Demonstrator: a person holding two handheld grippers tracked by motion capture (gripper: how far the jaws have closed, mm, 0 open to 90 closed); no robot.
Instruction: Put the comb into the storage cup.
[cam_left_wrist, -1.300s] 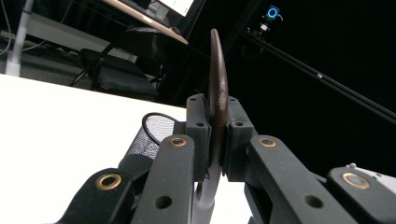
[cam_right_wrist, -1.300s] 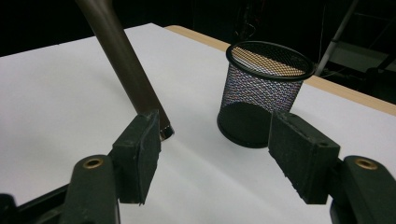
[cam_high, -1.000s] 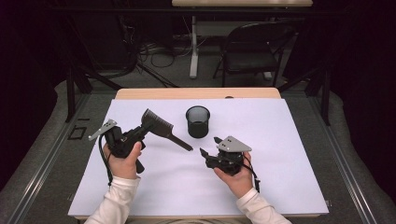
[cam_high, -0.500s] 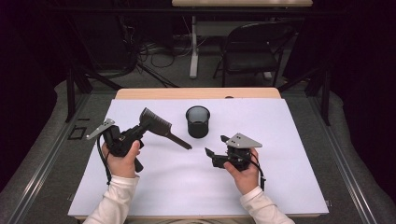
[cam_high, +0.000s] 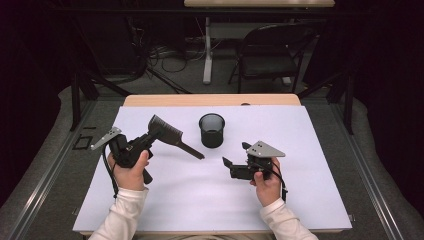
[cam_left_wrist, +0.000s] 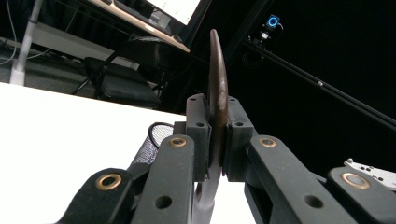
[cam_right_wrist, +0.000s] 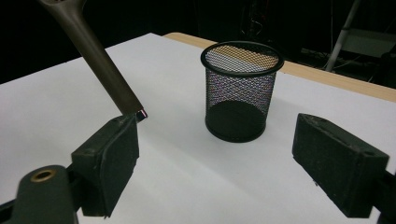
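The left tool (cam_high: 145, 141) is clamped on a dark brown comb (cam_high: 167, 134), with both pads pressed flat against the comb's sides in the left gripper view (cam_left_wrist: 217, 93). In the high view the comb is held above the white worktop (cam_high: 310, 200), its toothed head near the tool and its narrow handle slanting down and to the right, ending short of the black mesh pen cup (cam_high: 211, 130). The cup stands upright and empty at the centre of the worktop, apart from both tools.

The right tool (cam_high: 235, 155) is held over the worktop to the right of the comb handle, with its jaws spread wide and nothing between them. In the right gripper view the cup (cam_right_wrist: 242, 88) stands ahead between the two pads, and the tip of the comb handle (cam_right_wrist: 100, 60) hangs just above the left-hand pad (cam_right_wrist: 109, 158).
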